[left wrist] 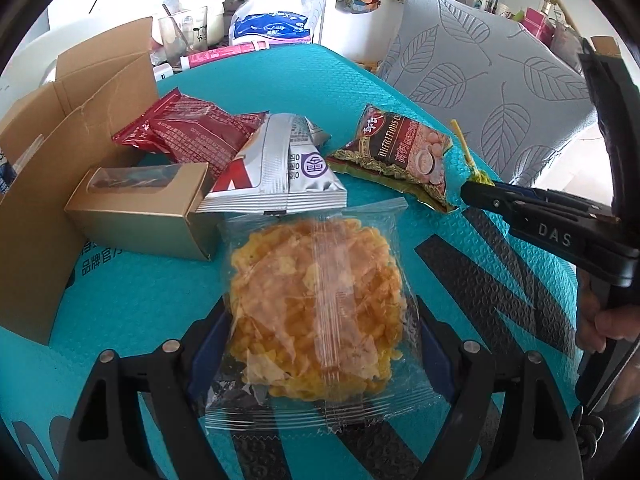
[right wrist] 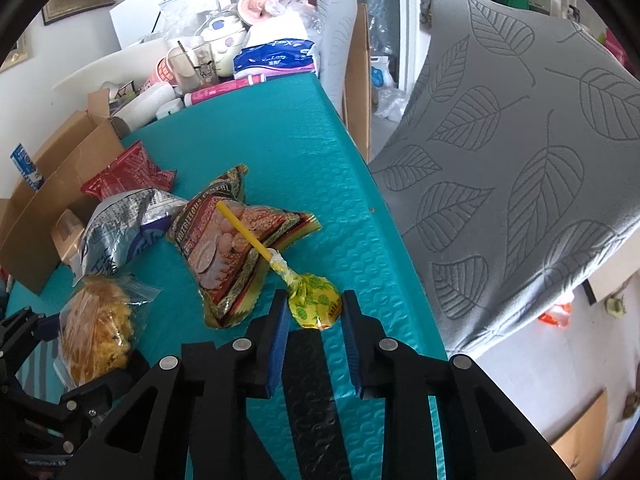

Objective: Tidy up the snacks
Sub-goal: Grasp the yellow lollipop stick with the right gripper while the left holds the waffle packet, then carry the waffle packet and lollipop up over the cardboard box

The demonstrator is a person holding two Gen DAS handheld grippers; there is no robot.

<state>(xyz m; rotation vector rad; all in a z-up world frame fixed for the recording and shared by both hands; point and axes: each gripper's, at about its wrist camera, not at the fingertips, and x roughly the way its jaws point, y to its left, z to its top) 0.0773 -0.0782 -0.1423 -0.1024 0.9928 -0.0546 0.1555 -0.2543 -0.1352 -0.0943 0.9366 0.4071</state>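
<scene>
A clear packet of yellow corn crisps [left wrist: 316, 300] lies on the teal mat [left wrist: 140, 300]. My left gripper [left wrist: 320, 320] is shut on it, one blue pad against each side. The same packet [right wrist: 96, 332] shows at the lower left of the right wrist view. A lollipop [right wrist: 316, 300] with a yellow-green wrapper and a yellow stick lies near the mat's right edge. My right gripper [right wrist: 315, 309] is shut on its wrapped head, and the stick rests across a brown cereal packet [right wrist: 228, 248]. In the left wrist view the right gripper [left wrist: 470, 192] comes in from the right.
Red packets [left wrist: 188, 136], a silver packet [left wrist: 280, 168] and a gold windowed box [left wrist: 140, 216] lie beside an open cardboard box [left wrist: 60, 140] on the left. A grey leaf-patterned chair [right wrist: 520, 160] stands off the table's right edge. Cups, tissues and clutter crowd the far end.
</scene>
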